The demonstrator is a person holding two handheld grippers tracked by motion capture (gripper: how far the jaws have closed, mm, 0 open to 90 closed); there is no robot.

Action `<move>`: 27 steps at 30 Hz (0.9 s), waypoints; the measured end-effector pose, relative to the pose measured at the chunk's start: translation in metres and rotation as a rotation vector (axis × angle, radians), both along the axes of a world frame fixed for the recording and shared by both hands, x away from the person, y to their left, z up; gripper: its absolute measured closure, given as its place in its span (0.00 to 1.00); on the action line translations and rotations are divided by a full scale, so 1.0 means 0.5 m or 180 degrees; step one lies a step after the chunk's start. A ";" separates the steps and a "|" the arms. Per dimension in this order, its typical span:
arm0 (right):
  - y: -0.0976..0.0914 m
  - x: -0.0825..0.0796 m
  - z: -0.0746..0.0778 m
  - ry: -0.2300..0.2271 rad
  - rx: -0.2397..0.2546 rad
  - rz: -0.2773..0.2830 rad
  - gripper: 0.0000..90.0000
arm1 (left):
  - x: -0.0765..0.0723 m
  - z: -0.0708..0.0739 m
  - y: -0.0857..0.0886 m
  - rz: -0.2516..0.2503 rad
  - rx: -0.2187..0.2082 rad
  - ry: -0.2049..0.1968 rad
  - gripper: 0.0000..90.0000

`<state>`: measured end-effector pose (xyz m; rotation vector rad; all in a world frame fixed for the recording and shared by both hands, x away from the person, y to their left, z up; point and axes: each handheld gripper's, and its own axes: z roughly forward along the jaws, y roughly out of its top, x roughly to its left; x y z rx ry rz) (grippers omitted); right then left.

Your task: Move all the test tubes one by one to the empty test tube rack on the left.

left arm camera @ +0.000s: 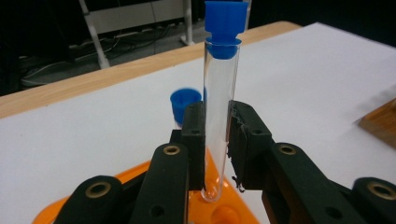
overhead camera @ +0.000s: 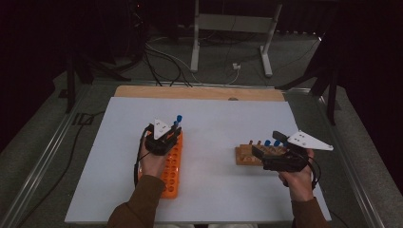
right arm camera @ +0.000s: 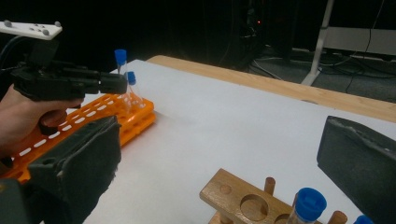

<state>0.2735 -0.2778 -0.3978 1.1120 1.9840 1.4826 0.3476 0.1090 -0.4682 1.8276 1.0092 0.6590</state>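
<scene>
Left gripper view: we hold the capped tube (left arm camera: 218,116) upright in the clamped left gripper (left arm camera: 216,140), tip just above an orange rack (left arm camera: 205,205) hole, right gripper (right arm camera: 224,154) wide open beside the wooden rack (right arm camera: 243,200); slight tilt could catch the rim.

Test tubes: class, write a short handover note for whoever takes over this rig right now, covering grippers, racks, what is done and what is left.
Left gripper: shut on an upright blue-capped test tube, its bottom just above a hole of the orange rack.
Right gripper: open, holding nothing, by the wooden rack.
Done: one capped tube already stands in the orange rack.
Left: seat the held tube; capped tubes remain in the wooden rack, probably to follow.
</scene>
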 end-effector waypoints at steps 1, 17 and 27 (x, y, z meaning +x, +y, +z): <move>0.000 0.000 0.000 0.0000 0.0000 0.0001 0.00 | 0.001 -0.002 0.001 0.0006 0.0002 0.0016 0.86; 0.002 -0.001 -0.001 0.0002 -0.0020 0.0033 0.00 | 0.016 -0.018 0.002 0.0033 0.0267 0.0577 0.87; 0.002 0.000 -0.003 0.0012 -0.0030 0.0041 0.00 | 0.025 -0.022 -0.010 0.0004 0.0479 0.0770 0.87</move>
